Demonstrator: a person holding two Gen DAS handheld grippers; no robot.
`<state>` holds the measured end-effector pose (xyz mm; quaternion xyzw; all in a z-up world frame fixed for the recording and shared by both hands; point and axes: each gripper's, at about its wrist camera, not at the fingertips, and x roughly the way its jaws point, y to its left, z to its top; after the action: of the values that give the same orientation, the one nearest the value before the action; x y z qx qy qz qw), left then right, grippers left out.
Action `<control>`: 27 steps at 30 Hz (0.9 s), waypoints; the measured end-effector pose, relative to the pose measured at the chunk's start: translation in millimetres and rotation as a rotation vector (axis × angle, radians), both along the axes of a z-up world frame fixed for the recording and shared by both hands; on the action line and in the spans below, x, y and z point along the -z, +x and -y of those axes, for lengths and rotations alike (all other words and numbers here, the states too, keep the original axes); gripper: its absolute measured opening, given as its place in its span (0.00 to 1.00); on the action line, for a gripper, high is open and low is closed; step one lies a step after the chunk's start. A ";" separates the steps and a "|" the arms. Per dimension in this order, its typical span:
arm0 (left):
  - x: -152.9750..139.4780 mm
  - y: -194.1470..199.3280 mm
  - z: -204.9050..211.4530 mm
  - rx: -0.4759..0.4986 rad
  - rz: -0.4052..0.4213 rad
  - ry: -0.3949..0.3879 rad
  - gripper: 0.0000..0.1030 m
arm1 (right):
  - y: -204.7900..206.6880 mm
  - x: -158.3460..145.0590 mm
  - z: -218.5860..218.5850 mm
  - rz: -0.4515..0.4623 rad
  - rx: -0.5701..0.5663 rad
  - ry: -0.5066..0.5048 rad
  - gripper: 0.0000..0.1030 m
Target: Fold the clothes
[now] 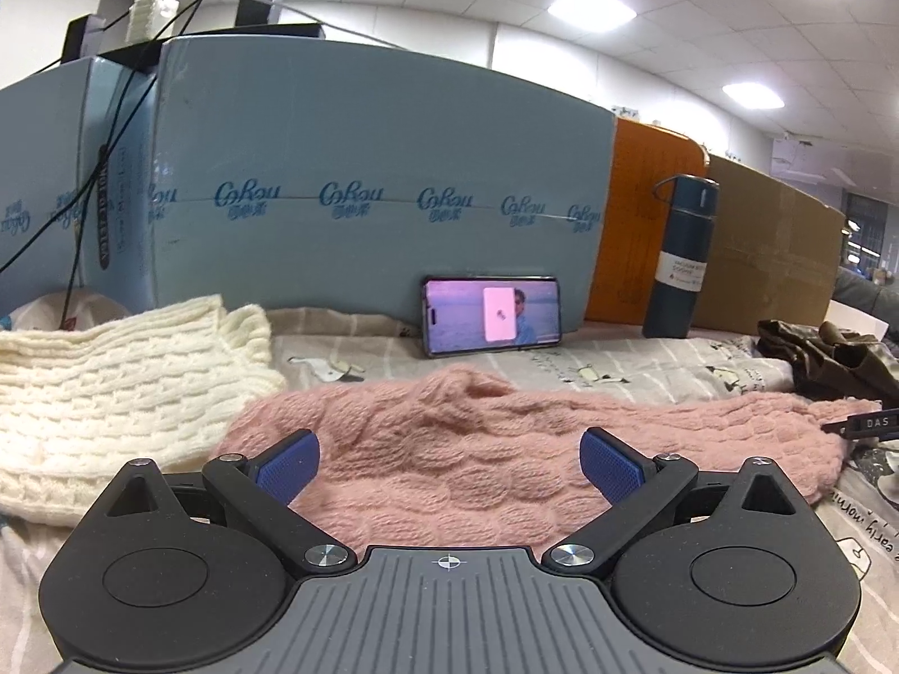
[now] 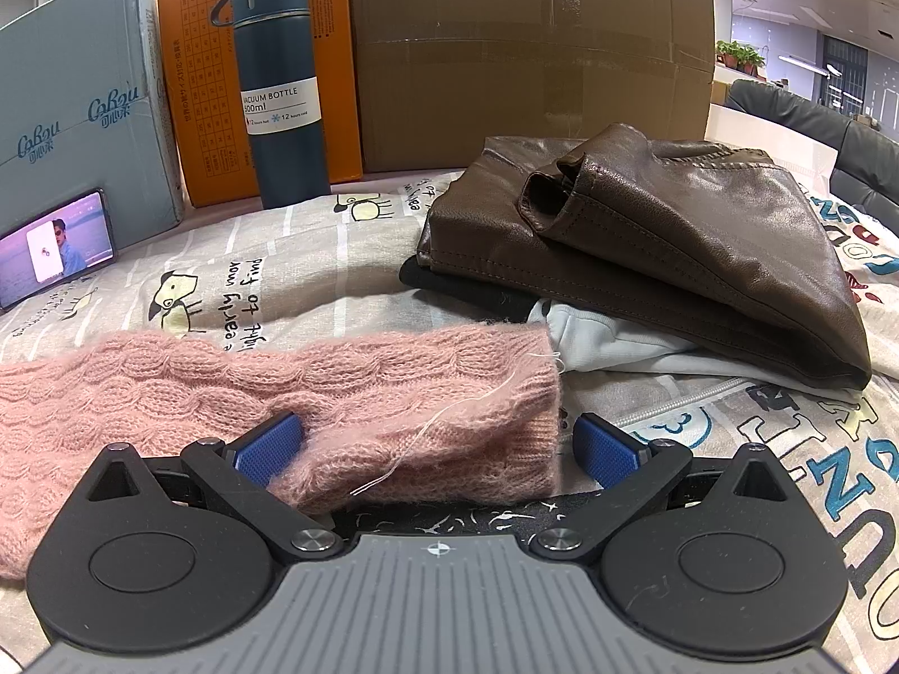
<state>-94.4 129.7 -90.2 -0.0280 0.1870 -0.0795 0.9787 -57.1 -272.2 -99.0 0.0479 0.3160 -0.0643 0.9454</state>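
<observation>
1. The pink cable-knit sweater (image 1: 449,449) lies stretched across the printed bedsheet (image 2: 253,258), its long axis running between the two grippers; this layout suits a fold taken from both ends at once.
2. The left gripper (image 1: 449,463) sits low over the sweater's middle with its blue pads spread wide and nothing pinched; I judge it is lined up to take hold of the near edge.
3. The right gripper (image 2: 441,443) likewise stands spread, straddling the sweater's ribbed end (image 2: 539,427); the left pad touches or presses into the fuzz, the right pad lies just beside the knit, clear of it.
4. The knit looks soft and fuzzy, with rounded cable ridges; a loose pale thread (image 2: 449,427) trails across the ribbed end; the fabric lies flat but slightly rumpled.
5. A cream knitted garment (image 1: 112,387) rests beside the sweater at the left; a folded brown leather jacket (image 2: 646,236) sits on paler clothes at the right, probably a finished pile.
6. Behind, a phone (image 1: 491,315) leans on a blue carton (image 1: 365,196); a dark vacuum bottle (image 2: 278,84) stands before cardboard boxes (image 2: 534,50).
</observation>
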 end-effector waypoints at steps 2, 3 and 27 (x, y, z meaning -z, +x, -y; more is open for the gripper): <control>-2.4 -1.5 10.7 -0.015 0.012 0.052 0.98 | 0.0 0.0 0.1 0.000 0.000 0.000 1.00; -3.9 -2.6 16.9 -0.024 0.020 0.086 0.98 | 0.0 0.1 0.2 0.000 0.000 0.000 1.00; -3.5 3.0 19.8 -0.048 0.049 0.024 0.98 | -20.2 -14.8 15.6 0.130 0.039 0.156 1.00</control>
<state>-91.4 109.9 -86.7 -0.0188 0.1630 -0.0543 0.9849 -77.3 -287.8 -84.2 0.1318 0.2572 -0.0544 0.9558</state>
